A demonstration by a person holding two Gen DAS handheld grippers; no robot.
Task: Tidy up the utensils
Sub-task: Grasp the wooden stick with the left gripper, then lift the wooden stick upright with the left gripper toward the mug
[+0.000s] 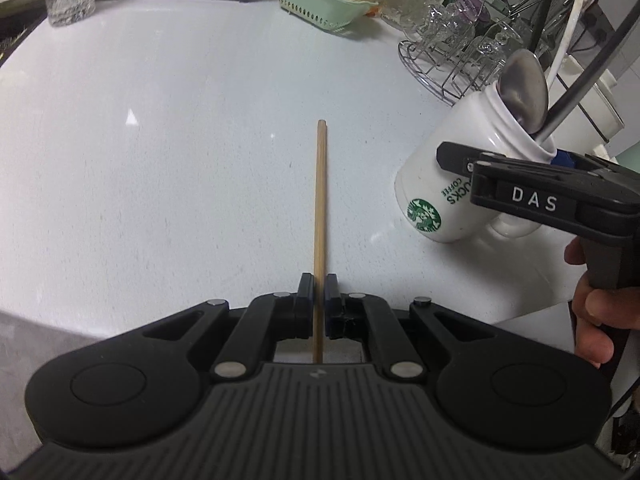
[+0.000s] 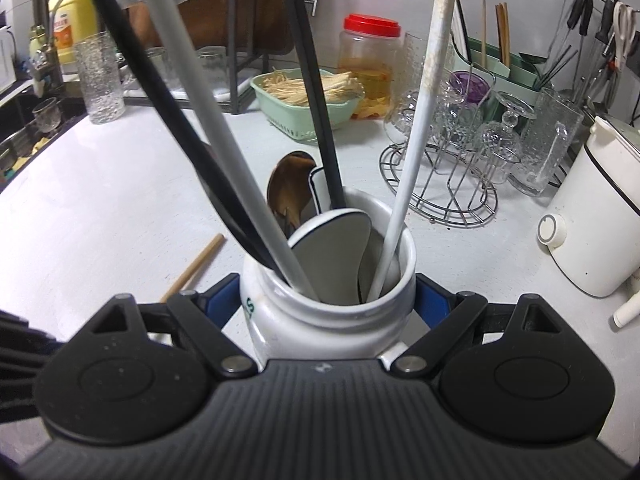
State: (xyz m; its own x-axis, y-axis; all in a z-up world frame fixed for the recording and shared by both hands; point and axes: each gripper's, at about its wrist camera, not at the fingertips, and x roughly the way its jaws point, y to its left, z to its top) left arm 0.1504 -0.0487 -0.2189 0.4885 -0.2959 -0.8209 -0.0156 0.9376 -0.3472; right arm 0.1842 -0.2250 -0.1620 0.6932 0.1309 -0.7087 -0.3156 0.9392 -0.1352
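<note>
Left wrist view: the left gripper [image 1: 319, 286] pinches a wooden chopstick [image 1: 320, 200] above the bench [image 1: 160, 160]. The right gripper [image 2: 328, 300] clamps the utensil-filled white mug [image 2: 320, 320].

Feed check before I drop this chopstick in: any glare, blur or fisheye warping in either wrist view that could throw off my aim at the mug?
Left wrist view: sharp centre, chopstick reads straight in the left gripper; small glare specks on the countertop; the mug near the edge looks bent over. Right wrist view: the mug rim is crisp, the close utensil handles are soft and splayed by distortion, and the right gripper straddles the mug.
</note>
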